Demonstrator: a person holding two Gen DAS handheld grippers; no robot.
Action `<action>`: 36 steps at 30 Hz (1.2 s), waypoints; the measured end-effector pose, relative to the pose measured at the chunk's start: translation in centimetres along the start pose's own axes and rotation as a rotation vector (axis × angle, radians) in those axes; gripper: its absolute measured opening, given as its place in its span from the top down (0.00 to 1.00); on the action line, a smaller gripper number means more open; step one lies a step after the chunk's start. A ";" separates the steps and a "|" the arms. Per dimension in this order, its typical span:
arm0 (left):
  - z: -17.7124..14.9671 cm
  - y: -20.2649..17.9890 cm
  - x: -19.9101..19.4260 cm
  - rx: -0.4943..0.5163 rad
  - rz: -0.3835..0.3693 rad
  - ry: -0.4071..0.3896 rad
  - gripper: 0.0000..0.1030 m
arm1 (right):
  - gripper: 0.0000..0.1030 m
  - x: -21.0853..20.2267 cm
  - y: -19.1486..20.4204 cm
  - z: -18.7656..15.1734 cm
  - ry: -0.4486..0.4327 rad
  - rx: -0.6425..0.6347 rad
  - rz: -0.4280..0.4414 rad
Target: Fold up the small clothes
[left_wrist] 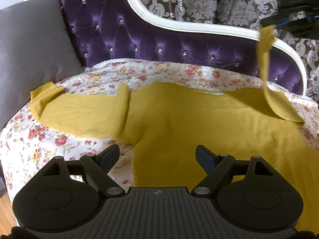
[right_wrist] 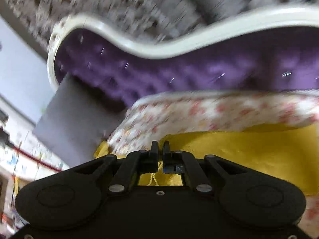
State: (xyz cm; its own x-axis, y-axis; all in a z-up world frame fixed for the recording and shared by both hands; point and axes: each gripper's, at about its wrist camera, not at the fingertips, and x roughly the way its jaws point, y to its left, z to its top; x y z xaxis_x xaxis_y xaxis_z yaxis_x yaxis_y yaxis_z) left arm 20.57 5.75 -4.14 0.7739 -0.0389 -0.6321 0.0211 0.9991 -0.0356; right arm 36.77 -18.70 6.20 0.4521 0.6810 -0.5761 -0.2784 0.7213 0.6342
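Between right jaws: yellow garment (right_wrist: pixel 249 149) sleeve.

Left claw (left_wrist: pixel 157 155) spread wide and empty, right claw (right_wrist: pixel 160 149) pinched closed

The garment (left_wrist: pixel 179 115) lies spread on the quilt (left_wrist: pixel 139 73), which covers the seat of the sofa (left_wrist: pixel 123 29); its left sleeve (left_wrist: pixel 79 109) stretches toward the cushion (left_wrist: pixel 30 45), which leans in the sofa's left corner; the sofa's backrest rises behind the quilt, and a curtain (left_wrist: pixel 199 0) hangs behind the backrest; the left gripper (left_wrist: pixel 157 155) hovers over the garment's near edge, with the quilt under its left finger; the right gripper (right_wrist: pixel 160 149), at the far right, holds the right sleeve (left_wrist: pixel 267 59) lifted above the quilt.
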 end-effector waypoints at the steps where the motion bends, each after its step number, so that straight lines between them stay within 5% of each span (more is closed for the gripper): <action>1: -0.1 0.3 0.1 -0.001 0.001 0.003 0.19 | 0.92 1.7 0.4 -0.4 0.021 -0.008 0.015; 8: 0.2 1.1 0.5 -0.002 -0.011 0.015 0.19 | 0.68 8.4 0.7 -3.9 0.050 -0.100 0.013; 10: 0.6 1.0 0.7 0.007 -0.023 0.014 0.19 | 0.54 7.7 -0.2 -4.8 0.007 -0.110 -0.003; 14: 1.7 0.0 1.5 0.039 -0.043 0.006 0.19 | 0.51 4.6 -2.1 -7.5 -0.088 -0.155 -0.100; 16: 2.5 -0.6 2.3 0.047 -0.055 0.003 0.19 | 0.34 3.1 -2.9 -9.3 -0.130 -0.183 -0.161; 22: 4.4 -2.6 5.5 0.046 -0.100 0.030 0.19 | 0.17 0.6 -5.8 -14.9 -0.231 -0.192 -0.330; 26: 5.0 -3.9 7.4 0.054 -0.123 0.046 0.20 | 0.15 0.7 -7.2 -17.4 -0.262 -0.177 -0.355; 28: 5.3 -4.3 8.4 0.048 -0.139 0.060 0.31 | 0.14 1.2 -7.5 -18.2 -0.258 -0.177 -0.357; 33: 5.8 -4.8 10.9 0.019 -0.173 0.119 0.36 | 0.11 1.1 -7.6 -19.5 -0.287 -0.211 -0.351; 36: 6.3 -5.1 11.2 0.020 -0.177 0.113 0.49 | 0.10 1.3 -7.7 -19.8 -0.291 -0.223 -0.343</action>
State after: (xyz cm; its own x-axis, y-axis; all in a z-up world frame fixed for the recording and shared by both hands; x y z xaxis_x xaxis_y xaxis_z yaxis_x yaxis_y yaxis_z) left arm 33.10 0.28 -6.18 0.6811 -0.2145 -0.7001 0.1644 0.9765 -0.1391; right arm 22.75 -20.83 -9.65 0.7581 0.3594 -0.5442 -0.2323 0.9285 0.2896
